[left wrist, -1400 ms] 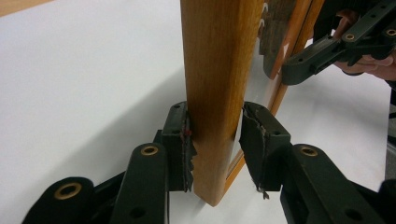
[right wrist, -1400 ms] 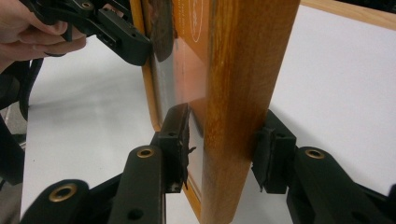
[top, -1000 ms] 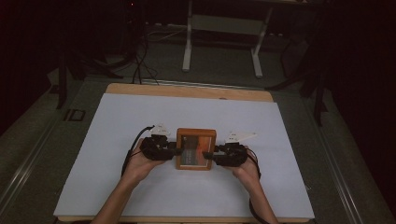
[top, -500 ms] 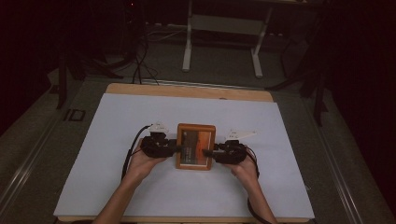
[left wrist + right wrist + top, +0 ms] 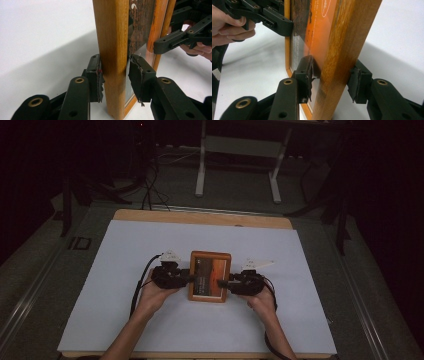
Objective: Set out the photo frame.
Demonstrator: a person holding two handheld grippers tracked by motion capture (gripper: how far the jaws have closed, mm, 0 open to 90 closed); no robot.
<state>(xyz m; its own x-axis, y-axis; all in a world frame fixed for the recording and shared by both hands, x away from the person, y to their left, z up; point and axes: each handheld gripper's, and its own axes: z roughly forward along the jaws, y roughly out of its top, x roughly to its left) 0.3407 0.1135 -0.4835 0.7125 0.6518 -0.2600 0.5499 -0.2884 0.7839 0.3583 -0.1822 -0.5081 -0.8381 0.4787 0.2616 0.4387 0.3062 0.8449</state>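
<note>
A wooden picture frame (image 5: 210,276) with an orange and dark picture is held between both grippers over the middle of the white sheet. My left gripper (image 5: 189,278) is shut on its left side. In the left gripper view, the pads clamp the wooden rail (image 5: 111,37) from front and back, around my left gripper (image 5: 115,80). My right gripper (image 5: 224,283) is shut on the right side. In the right gripper view, one pad of my right gripper (image 5: 332,80) presses the glass and the other the back of the frame (image 5: 347,37). I cannot tell whether the frame touches the sheet.
The white sheet (image 5: 125,320) covers a wooden table (image 5: 200,217), with room on all sides of the frame. Beyond the far edge, the legs of a metal stand (image 5: 202,170) and some cables (image 5: 150,185) are on the dark floor.
The frame has tipped between the grippers, so its orange picture now faces the high camera more fully. Both hands have stayed nearly in place.
</note>
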